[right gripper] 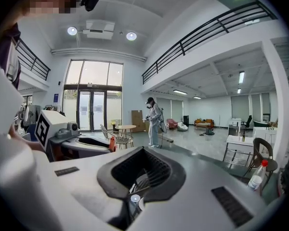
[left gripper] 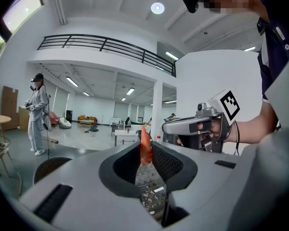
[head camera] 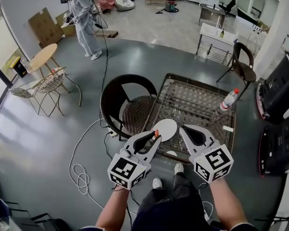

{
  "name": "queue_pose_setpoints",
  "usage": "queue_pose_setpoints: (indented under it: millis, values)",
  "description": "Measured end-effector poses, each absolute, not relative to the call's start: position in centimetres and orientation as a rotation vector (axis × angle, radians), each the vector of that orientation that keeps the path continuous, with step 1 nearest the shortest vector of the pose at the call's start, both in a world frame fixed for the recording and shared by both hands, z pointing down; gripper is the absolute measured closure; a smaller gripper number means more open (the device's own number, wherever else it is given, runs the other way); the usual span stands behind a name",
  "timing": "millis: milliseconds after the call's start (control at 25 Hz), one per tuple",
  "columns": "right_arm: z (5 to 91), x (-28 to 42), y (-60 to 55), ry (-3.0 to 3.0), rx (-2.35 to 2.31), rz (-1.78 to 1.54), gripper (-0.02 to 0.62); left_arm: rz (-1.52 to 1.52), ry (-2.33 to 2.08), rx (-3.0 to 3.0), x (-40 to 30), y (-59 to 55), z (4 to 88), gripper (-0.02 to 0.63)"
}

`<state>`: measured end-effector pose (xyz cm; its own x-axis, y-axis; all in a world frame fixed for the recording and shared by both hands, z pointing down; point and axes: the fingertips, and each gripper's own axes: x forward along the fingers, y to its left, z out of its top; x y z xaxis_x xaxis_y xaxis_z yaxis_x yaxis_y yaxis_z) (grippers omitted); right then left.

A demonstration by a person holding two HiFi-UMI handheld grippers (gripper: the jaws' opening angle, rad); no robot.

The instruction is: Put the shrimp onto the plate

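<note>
An orange shrimp point(head camera: 157, 133) sticks up from the tips of my left gripper point(head camera: 155, 138), which is shut on it. In the left gripper view the shrimp point(left gripper: 145, 146) stands upright, pinched between the black pads. It hangs at the near left rim of the white plate point(head camera: 165, 128), which lies on the wicker-and-glass table point(head camera: 197, 102). My right gripper point(head camera: 183, 128) is held just right of the plate, shut with nothing in it; in its own view the right gripper point(right gripper: 144, 149) has its pads meeting around an empty hollow.
A dark wicker chair point(head camera: 127, 105) stands left of the table. A white bottle with a red cap point(head camera: 229, 100) stands on the table's right side. A white cable point(head camera: 84, 172) runs over the floor. Far off, a person point(head camera: 84, 20) stands near a round wooden table point(head camera: 41, 57).
</note>
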<state>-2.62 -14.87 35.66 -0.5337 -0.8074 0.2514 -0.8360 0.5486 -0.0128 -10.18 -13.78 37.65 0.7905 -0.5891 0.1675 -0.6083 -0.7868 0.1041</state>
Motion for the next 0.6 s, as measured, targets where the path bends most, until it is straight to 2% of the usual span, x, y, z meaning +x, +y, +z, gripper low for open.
queue_pose_setpoints:
  millis: [600]
  values:
    - [39.5,0.5,-20.9,-2.610,1.277,0.260,0.591,0.436,-1.015,2.746,-6.3,-18.6,42.7,0.526]
